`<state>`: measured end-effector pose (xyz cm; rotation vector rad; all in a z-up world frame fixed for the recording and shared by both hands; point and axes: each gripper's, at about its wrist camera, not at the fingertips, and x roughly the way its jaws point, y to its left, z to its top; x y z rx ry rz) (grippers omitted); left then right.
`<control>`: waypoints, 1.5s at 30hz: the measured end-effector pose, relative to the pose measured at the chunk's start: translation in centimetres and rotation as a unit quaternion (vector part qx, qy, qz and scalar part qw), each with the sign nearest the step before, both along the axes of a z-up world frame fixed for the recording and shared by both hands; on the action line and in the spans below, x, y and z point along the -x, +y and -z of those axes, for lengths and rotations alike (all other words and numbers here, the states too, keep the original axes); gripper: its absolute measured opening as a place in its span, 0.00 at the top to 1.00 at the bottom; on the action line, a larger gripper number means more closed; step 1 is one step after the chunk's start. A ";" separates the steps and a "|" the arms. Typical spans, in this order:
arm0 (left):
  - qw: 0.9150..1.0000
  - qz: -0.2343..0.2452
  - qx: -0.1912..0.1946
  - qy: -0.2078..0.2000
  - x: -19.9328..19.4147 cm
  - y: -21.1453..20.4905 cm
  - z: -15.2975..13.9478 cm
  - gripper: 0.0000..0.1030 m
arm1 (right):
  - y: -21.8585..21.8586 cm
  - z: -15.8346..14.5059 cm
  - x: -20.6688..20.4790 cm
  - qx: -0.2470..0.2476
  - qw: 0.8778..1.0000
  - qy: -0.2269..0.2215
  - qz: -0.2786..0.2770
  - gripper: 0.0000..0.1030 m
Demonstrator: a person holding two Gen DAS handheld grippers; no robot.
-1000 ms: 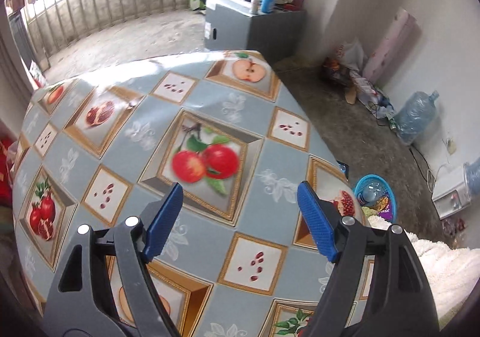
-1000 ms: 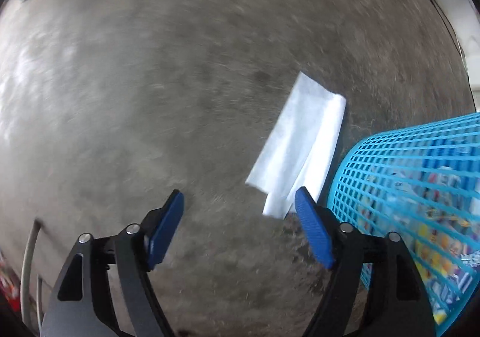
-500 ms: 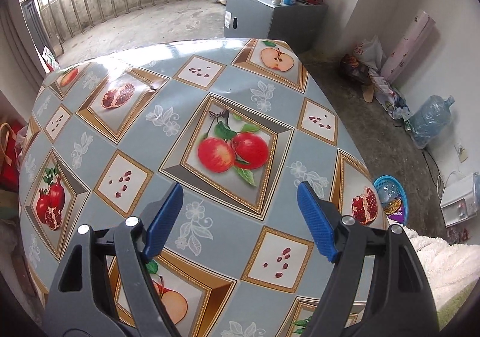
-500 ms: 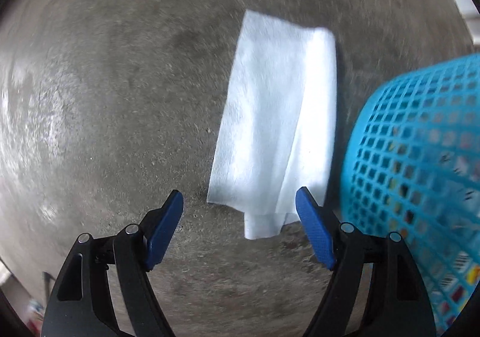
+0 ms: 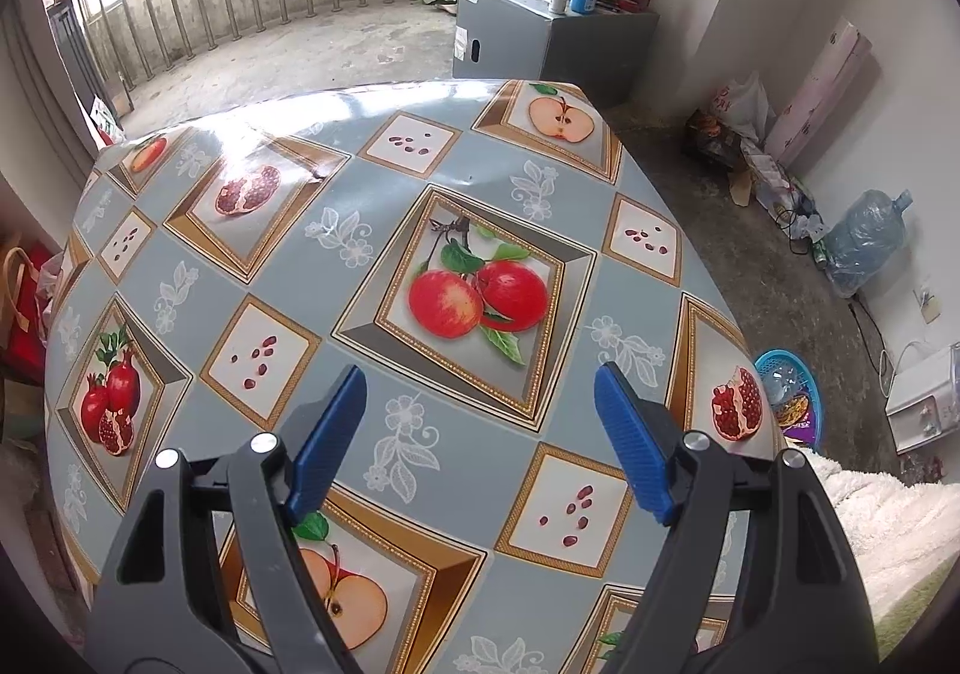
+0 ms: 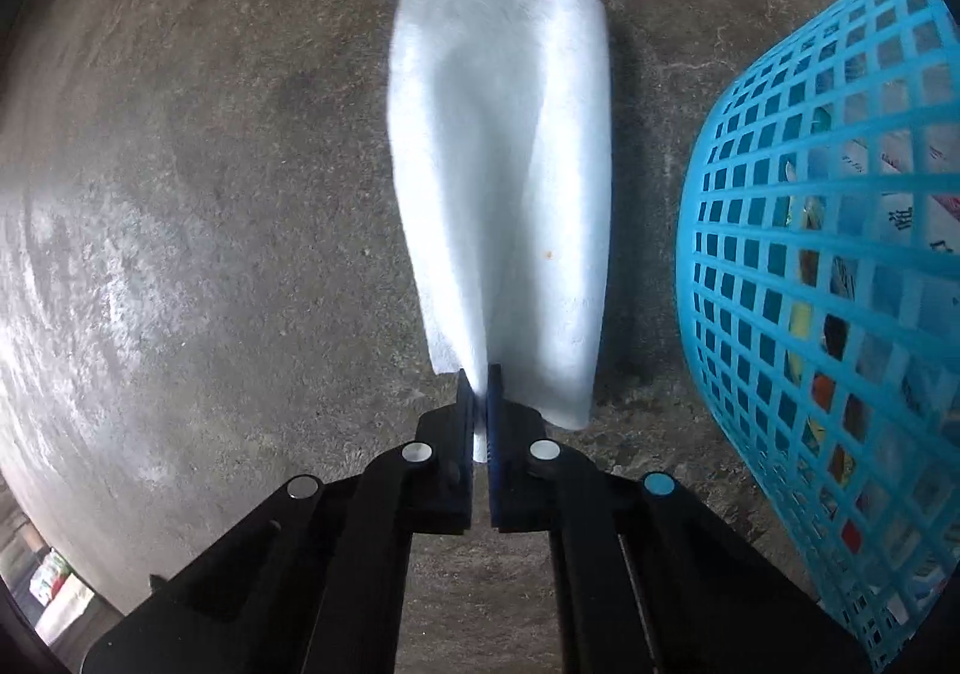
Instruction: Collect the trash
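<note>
the table [image 5: 420, 182], under its blue-grey fruit-print oilcloth, fills most of the left wrist view and carries nothing that can be seen, so the work appears to have shifted to the concrete floor [image 6: 198, 182] in the right wrist view. there the blue mesh basket [image 6: 840, 284] stands at the right edge with wrappers showing through its lattice; it looks like the bin for the trash, which would explain why the pickup happens right beside it. in the left wrist view the same basket [image 5: 789, 395] sits small on the floor past the table's far right edge, partly cut off by the tabletop. the white tissue [image 6: 504, 182] lies folded lengthwise on the floor just beside the basket, its right flap curled up. the right gripper [image 6: 479, 404] is clenched on the tissue's near edge, a sliver of white pinched between the blue pads, likely taken at the edge because a thin flat sheet offers nothing else to catch. whether the tissue has left the floor cannot be told; its far end seems to rest there. the left gripper [image 5: 480, 410] hangs over the table with its jaws spread wide and nothing between them, probably just parked out of the way. the basket's rim and base are out of frame, and a tiny orange speck on the tissue is too small to identify.
</note>
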<state>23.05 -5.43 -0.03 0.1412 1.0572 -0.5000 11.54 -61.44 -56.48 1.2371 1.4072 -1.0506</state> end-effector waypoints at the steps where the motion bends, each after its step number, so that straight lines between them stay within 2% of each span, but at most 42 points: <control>1: 1.000 0.000 0.002 0.000 0.1 0.0 -0.1 0.28 | 0.3 -0.5 -0.2 0.007 1.000 -0.006 -0.014 0.97; 3: 1.000 0.003 0.009 -0.001 0.2 -0.1 -0.2 0.28 | 1.2 -2.4 -1.1 0.027 0.998 -0.030 -0.050 0.97; 6: 1.000 0.009 0.019 -0.007 0.3 -0.4 -0.3 0.28 | 3.3 -6.3 -2.1 0.051 0.989 -0.082 -0.113 0.98; 11: 0.999 0.020 0.038 -0.013 0.5 -1.0 -0.4 0.28 | 7.4 -16.4 -0.6 0.090 0.961 -0.199 -0.171 0.98; 13: 0.999 0.024 0.042 -0.016 0.6 -1.1 -0.5 0.28 | 8.9 -21.5 1.5 0.118 0.945 -0.244 -0.184 0.98; 16: 0.998 0.028 0.048 -0.020 0.8 -1.1 -0.6 0.28 | 9.2 -27.6 6.4 0.171 0.927 -0.277 -0.184 0.98; 18: 0.998 0.028 0.054 -0.019 0.9 -1.0 -0.6 0.28 | 9.0 -30.7 9.9 0.207 0.923 -0.282 -0.158 0.98; 20: 0.997 0.030 0.062 -0.017 1.1 -0.9 -0.7 0.28 | 8.6 -32.7 12.8 0.233 0.925 -0.269 -0.132 0.98; 22: 0.997 0.033 0.071 -0.019 1.4 -0.8 -0.9 0.28 | 7.8 -33.3 15.8 0.242 0.931 -0.255 -0.096 0.98; 23: 0.996 0.035 0.075 -0.021 1.7 -0.8 -1.0 0.28 | 7.0 -32.9 17.3 0.234 0.938 -0.244 -0.073 0.98; 27: 0.994 0.042 0.095 -0.028 2.8 -0.3 -1.8 0.28 | 3.5 -30.9 21.2 0.204 0.952 -0.227 -0.014 0.98; 32: 0.993 0.038 0.106 -0.035 4.3 1.0 -2.4 0.28 | 1.5 -26.8 23.4 0.122 0.967 -0.219 0.031 0.97; 34: 0.993 0.035 0.109 -0.037 4.8 1.4 -2.6 0.28 | 1.0 -25.8 23.4 0.111 0.966 -0.229 0.035 0.97; 37: 0.992 0.032 0.116 -0.044 5.7 2.2 -3.0 0.28 | 0.6 -26.4 23.0 0.115 0.963 -0.242 0.017 0.96; 39: 0.991 0.031 0.122 -0.048 6.3 2.6 -3.2 0.28 | 0.6 -27.1 22.4 0.112 0.956 -0.272 0.018 0.84; 40: 0.990 0.031 0.125 -0.049 6.5 2.8 -3.2 0.28 | 0.5 -27.6 22.2 0.113 0.953 -0.281 0.019 0.63; 41: 0.990 0.031 0.129 -0.049 6.7 3.1 -3.2 0.28 | 0.6 -28.0 22.1 0.119 0.951 -0.284 0.021 0.48; 43: 0.989 0.029 0.134 -0.050 7.1 3.6 -3.3 0.28 | 0.9 -29.4 21.9 0.146 0.948 -0.281 0.019 0.43; 45: 0.988 0.025 0.141 -0.051 7.7 4.2 -3.4 0.28 | 1.4 -30.1 22.1 0.151 0.948 -0.281 0.016 0.43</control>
